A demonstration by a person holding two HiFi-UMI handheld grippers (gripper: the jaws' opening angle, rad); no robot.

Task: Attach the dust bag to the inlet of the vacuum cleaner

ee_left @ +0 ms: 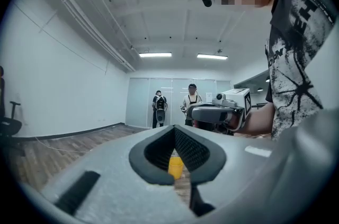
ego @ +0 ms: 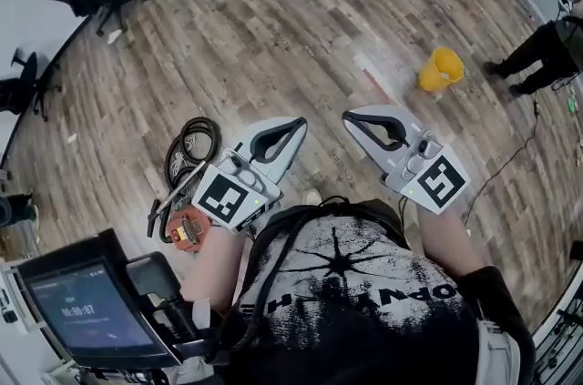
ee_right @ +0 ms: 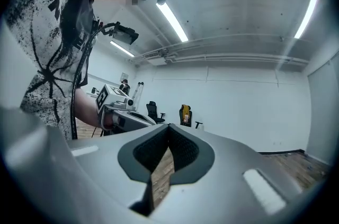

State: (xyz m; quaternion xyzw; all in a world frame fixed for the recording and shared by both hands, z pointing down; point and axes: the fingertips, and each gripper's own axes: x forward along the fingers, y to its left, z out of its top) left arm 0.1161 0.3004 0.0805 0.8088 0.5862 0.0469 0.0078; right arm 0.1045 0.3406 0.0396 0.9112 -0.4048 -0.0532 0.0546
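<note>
1. the left gripper has its jaws pressed together with nothing between them, and is held level in front of the person's chest.
2. the right gripper is closed and empty as well. its tips are near the left gripper's but not touching.
3. the vacuum cleaner, with a coiled black hose and an orange-red part, lies on the wood floor just left of the left gripper.
4. a yellow object stands far right, well apart from the vacuum cleaner. i cannot tell whether it is the dust bag.
5. a screen sits near left.
</note>
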